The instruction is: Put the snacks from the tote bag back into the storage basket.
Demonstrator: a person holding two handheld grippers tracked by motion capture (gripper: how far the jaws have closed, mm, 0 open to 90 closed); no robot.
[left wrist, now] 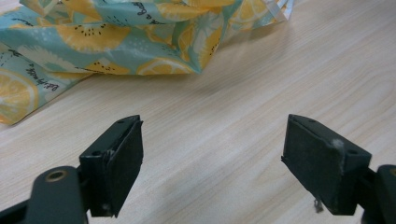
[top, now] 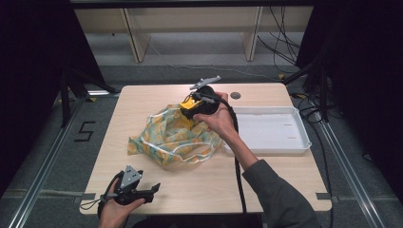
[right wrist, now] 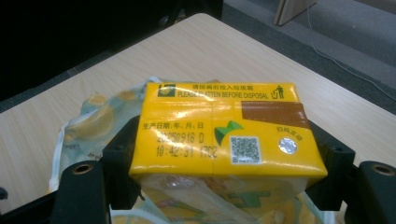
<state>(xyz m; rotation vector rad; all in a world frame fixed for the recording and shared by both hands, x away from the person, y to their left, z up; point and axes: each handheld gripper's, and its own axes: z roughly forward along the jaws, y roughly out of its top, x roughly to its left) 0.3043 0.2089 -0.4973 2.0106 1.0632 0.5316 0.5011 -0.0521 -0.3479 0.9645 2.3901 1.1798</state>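
- While the right gripper [top: 189,108] pinches a yellow drink carton [right wrist: 224,135] between its jaws, the carton hangs just above the mouth of the lemon-print plastic bag [top: 173,137], which lies crumpled mid-table.
- Judging by that pose, the step in hand is lifting the carton out of the bag; the bag's film shows right under the carton in the right gripper view.
- A white tray [top: 294,147] sits empty at the table's right side, just beside the bag, a likely place to set the carton down.
- Next, the carton should travel clear of the bag's rim and stay level in the grip.
- Near the table's front edge, the left gripper [left wrist: 212,158] rests with jaws spread, nothing between them, short of the bag; it could pin the bag down.
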